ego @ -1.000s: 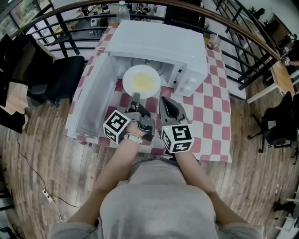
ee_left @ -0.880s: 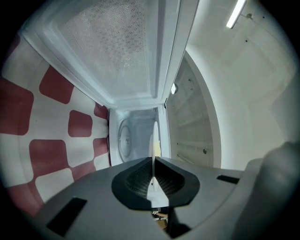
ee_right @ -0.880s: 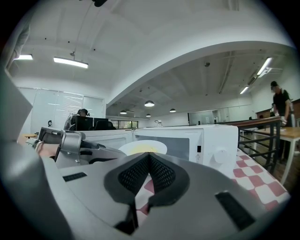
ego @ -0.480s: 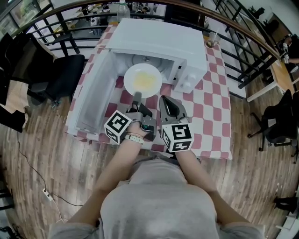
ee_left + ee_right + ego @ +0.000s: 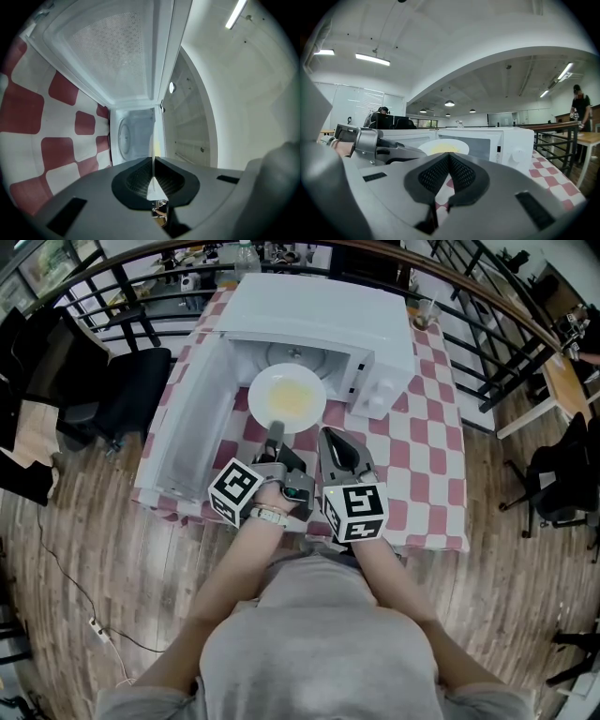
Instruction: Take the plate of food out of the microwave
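An open-plan office or lab hall: wooden floor (image 5: 75, 549), a curved black railing (image 5: 487, 352) across the top, an office chair (image 5: 131, 395) upper left, strip ceiling lights (image 5: 372, 58), and a microwave (image 5: 319, 320) on a red-checked tablecloth (image 5: 422, 446).

left: microwave door (image 5: 183, 427) blocks (swung wide) | right: checked cloth (image 5: 422, 465) free

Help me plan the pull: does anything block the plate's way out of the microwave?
Nothing visible. The door is swung wide left, the left tool grips the plate's near rim, and the right tool sits off to the right.
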`<state>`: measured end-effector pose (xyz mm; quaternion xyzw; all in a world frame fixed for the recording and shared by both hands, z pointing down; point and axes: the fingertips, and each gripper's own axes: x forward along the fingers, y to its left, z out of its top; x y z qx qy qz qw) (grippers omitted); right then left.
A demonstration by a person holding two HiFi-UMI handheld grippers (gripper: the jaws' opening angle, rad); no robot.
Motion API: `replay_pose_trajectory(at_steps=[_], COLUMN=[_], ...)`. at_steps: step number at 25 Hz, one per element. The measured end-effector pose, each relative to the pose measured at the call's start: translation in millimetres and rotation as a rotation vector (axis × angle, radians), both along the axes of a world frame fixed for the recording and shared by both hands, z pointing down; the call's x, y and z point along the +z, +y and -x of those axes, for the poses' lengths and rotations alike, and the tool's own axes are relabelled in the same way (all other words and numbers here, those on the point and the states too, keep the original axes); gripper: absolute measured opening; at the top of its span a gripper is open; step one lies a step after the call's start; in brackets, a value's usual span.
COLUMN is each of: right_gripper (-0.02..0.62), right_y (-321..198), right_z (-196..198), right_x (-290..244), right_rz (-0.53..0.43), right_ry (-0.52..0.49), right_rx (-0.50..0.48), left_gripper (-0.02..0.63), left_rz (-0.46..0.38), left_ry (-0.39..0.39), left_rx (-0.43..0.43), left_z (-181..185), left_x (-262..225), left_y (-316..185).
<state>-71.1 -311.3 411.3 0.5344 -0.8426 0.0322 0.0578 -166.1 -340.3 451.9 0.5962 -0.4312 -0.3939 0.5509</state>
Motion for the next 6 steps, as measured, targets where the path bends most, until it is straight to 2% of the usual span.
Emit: replay_pose_trajectory(at_steps=[6], right_gripper=[0.025], right_y=[3.6], right_z=[2.3], right_x=[-1.7], right_rz=[-0.003], right_ry=[0.003], right_rx=[0.002], left_gripper=[0.017], left_rz=[-0.002], left_ry=[0.007], left_rx=[0.003], left_z=[1.6], left_x=[-1.1], left_y=[2.7])
